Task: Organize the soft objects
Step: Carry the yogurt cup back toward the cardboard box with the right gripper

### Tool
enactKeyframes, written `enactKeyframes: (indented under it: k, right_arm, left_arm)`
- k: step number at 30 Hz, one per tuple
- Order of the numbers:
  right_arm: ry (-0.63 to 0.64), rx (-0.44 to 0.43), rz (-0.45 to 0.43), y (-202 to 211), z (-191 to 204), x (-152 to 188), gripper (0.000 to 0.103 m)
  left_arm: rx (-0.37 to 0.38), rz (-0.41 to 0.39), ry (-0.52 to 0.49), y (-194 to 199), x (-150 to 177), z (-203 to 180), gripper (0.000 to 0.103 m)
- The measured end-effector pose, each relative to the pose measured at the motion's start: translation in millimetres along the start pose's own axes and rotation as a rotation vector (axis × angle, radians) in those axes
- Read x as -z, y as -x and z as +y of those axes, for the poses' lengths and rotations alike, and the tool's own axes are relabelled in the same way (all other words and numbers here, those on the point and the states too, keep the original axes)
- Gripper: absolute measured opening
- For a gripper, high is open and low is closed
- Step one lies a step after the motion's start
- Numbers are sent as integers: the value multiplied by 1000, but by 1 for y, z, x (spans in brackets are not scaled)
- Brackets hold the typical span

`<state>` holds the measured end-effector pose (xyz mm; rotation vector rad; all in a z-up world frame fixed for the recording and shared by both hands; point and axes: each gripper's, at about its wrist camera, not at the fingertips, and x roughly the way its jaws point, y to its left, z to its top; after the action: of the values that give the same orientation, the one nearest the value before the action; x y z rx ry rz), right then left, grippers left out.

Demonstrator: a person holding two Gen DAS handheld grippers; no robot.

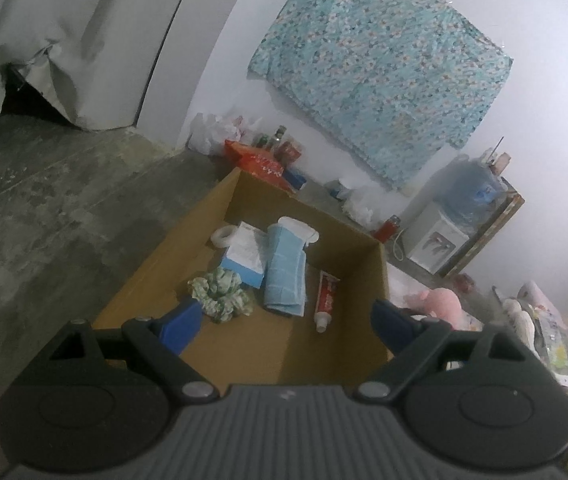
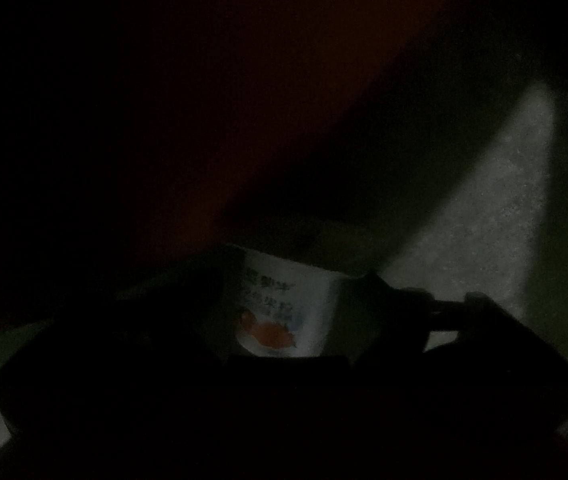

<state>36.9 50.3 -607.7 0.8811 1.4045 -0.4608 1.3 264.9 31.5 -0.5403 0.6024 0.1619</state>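
Observation:
An open cardboard box stands on the floor in the left wrist view. It holds a green-and-white floral scrunchie, a tissue pack, a folded light-blue towel, a toothpaste tube and a white tape roll. My left gripper hangs open over the box's near end, with nothing between its blue fingertips. The right wrist view is very dark. There, a white packet with an orange picture sits between the jaws of my right gripper; whether the pads press on it is hidden by the dark.
A pink plush toy and other soft items lie right of the box. Bottles, red boxes and bags line the far wall, with a water dispenser at right. Grey concrete floor stretches left. A pale surface shows dimly under the right gripper.

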Motion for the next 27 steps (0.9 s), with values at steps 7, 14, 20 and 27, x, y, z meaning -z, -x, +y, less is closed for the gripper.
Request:
enactKeyframes:
  k: [7, 14, 20, 27]
  right_arm:
    - [40, 39, 21, 4, 10, 12, 46]
    - [157, 36, 85, 36, 1, 27, 45]
    - [409, 24, 164, 119, 1, 41, 45]
    - [840, -179, 92, 283, 25, 59, 45]
  left_arm:
    - [-1, 16, 4, -3, 3, 4, 92]
    - [-3, 10, 13, 2, 4, 6, 92]
    - [-2, -11, 3, 12, 9, 1, 92]
    - [33, 16, -29, 27, 21, -11, 92]
